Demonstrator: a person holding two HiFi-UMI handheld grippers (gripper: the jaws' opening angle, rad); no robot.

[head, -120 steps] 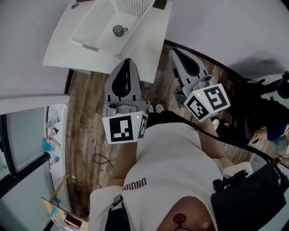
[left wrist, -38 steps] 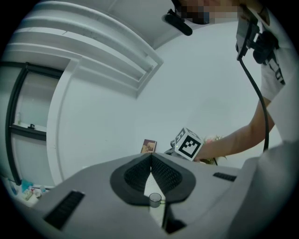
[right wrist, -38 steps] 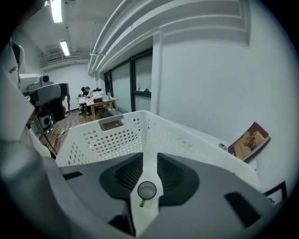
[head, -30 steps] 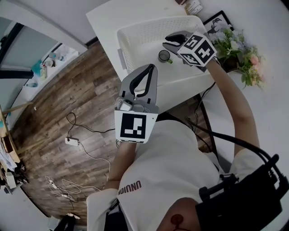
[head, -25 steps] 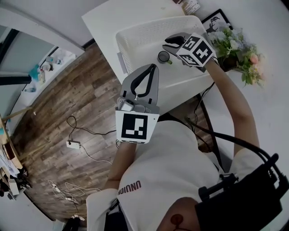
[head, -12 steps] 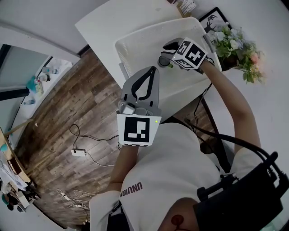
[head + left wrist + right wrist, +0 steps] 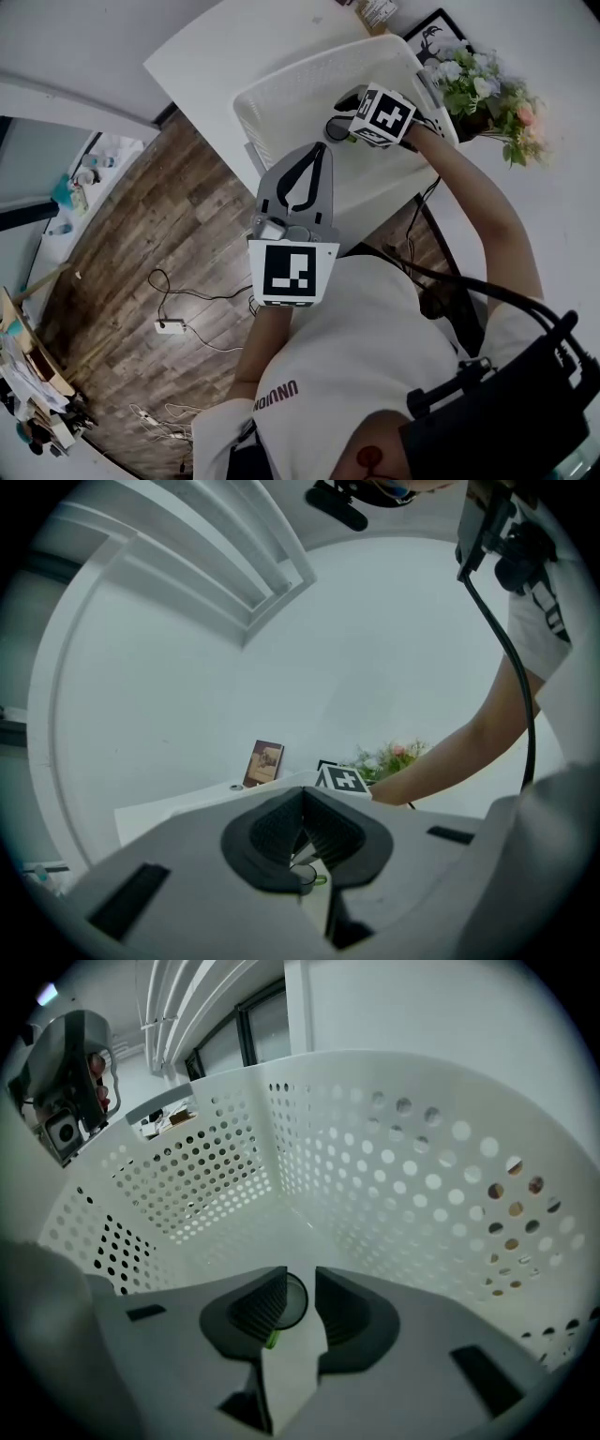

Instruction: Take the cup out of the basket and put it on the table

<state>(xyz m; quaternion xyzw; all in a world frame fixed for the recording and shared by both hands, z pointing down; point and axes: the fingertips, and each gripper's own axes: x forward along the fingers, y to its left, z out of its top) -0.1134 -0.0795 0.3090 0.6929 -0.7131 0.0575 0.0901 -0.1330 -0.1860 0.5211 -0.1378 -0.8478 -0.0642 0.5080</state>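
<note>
A small dark cup (image 7: 335, 129) with a green handle stands on the floor of the white perforated basket (image 7: 281, 80) on the white table (image 7: 225, 47). My right gripper (image 7: 339, 109) reaches down inside the basket. In the right gripper view, the right gripper (image 7: 300, 1297) is open and the cup (image 7: 295, 1299) sits between its jaws, close to the left finger. My left gripper (image 7: 316, 148) hangs in front of the table, short of the basket, shut and holding nothing. In the left gripper view, the left gripper (image 7: 303, 797) frames the cup (image 7: 305, 881) below its closed tips.
Flowers (image 7: 487, 89) and a picture frame (image 7: 441, 28) stand to the right of the basket. A small jar (image 7: 375, 11) is at the table's far edge. A brown card (image 7: 267, 761) leans at the back. Cables (image 7: 169, 323) lie on the wooden floor to the left.
My right gripper has moved down and left inside the basket, bringing its jaws around the cup. The left gripper has stayed shut in front of the table.
</note>
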